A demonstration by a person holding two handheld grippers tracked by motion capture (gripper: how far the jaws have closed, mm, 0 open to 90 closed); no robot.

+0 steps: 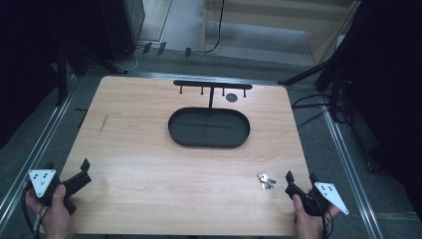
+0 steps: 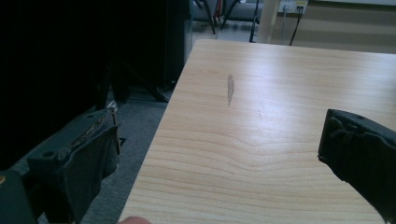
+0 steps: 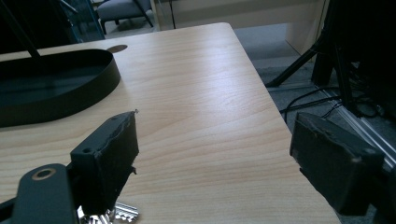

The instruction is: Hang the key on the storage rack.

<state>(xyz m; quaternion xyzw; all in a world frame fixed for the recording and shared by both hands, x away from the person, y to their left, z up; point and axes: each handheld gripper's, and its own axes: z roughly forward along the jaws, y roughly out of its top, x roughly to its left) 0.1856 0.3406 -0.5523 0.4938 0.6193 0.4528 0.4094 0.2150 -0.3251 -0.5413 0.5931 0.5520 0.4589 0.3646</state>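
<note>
A small bunch of silver keys point(image 1: 266, 181) lies on the wooden table point(image 1: 149, 164) near its front right corner. My right gripper point(image 1: 301, 177) sits just right of the keys at the table's front edge, open and holding nothing. In the right gripper view the keys point(image 3: 117, 214) peek out below the left jaw of that gripper point(image 3: 219, 149). My left gripper point(image 1: 67, 166) stands open and holding nothing at the front left corner, straddling the table's left edge. Its jaws are wide apart in the left gripper view point(image 2: 219, 149).
A black oval tray point(image 1: 209, 144) sits at the centre back, with a black hook rack point(image 1: 213, 85) rising behind it. A small grey disc point(image 1: 231, 97) lies beside the rack. A grey scuff point(image 2: 230, 88) marks the wood at left. Stands and cables surround the table.
</note>
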